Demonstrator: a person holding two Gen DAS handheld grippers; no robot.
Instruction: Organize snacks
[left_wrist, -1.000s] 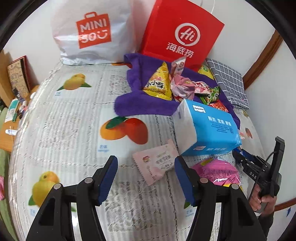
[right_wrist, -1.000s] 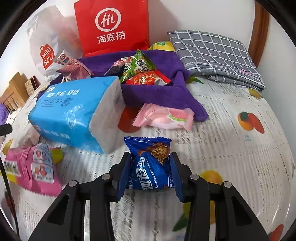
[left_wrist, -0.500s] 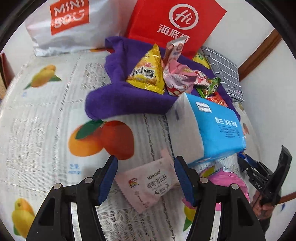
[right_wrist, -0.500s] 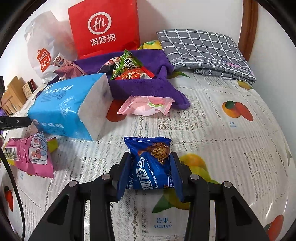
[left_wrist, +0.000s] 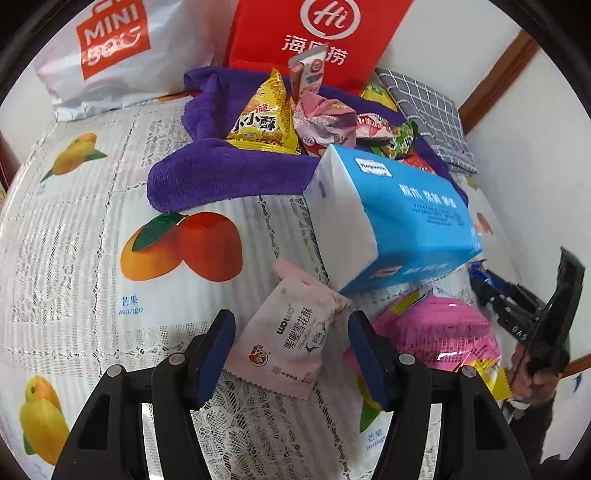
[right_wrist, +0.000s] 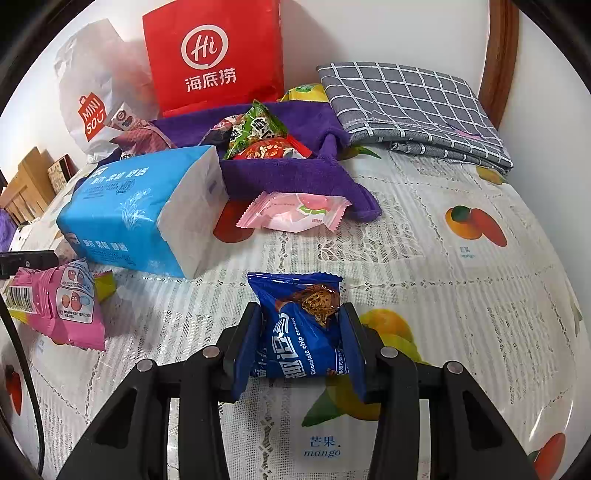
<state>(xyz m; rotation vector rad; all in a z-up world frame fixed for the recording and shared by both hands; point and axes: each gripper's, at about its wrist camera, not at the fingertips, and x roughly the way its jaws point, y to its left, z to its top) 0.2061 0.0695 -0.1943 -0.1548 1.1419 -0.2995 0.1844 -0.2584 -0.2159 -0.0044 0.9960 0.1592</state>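
**Snacks spread over a fruit-print tablecloth, one packet in each gripper's reach**

In the left wrist view, a white MINISO bag (left_wrist: 110, 55) is seen at the upper left and a red paper bag (left_wrist: 317, 33) at the top centre, both against the wall. Below them a purple towel (left_wrist: 221, 166) is spread on the tablecloth (left_wrist: 74, 229), and a heap of snacks is piled on it: one yellow triangular packet (left_wrist: 264, 122), several crumpled pink wrappers and one green packet; the exact count of the heap cannot be told. One blue tissue pack (left_wrist: 406, 214) lies at centre right, tilted. At the lower centre a pale pink snack packet (left_wrist: 291, 332) with brown lettering lies flat between the fingers of the left gripper (left_wrist: 291, 354); the fingers are held apart and the pads are not pressed on it. A bright pink bag (left_wrist: 436, 332) lies at the lower right, beside it.

In the right wrist view, that bright pink bag is seen at the lower left, the tissue pack at centre left, and one pink peach-print packet (right_wrist: 295, 212) at the centre, touching the towel's edge. One grey checked cloth (right_wrist: 413, 110) lies folded at the upper right. At the lower centre a blue chocolate chip cookie packet (right_wrist: 299, 328) is clamped upright between the pads of the right gripper (right_wrist: 299, 354).
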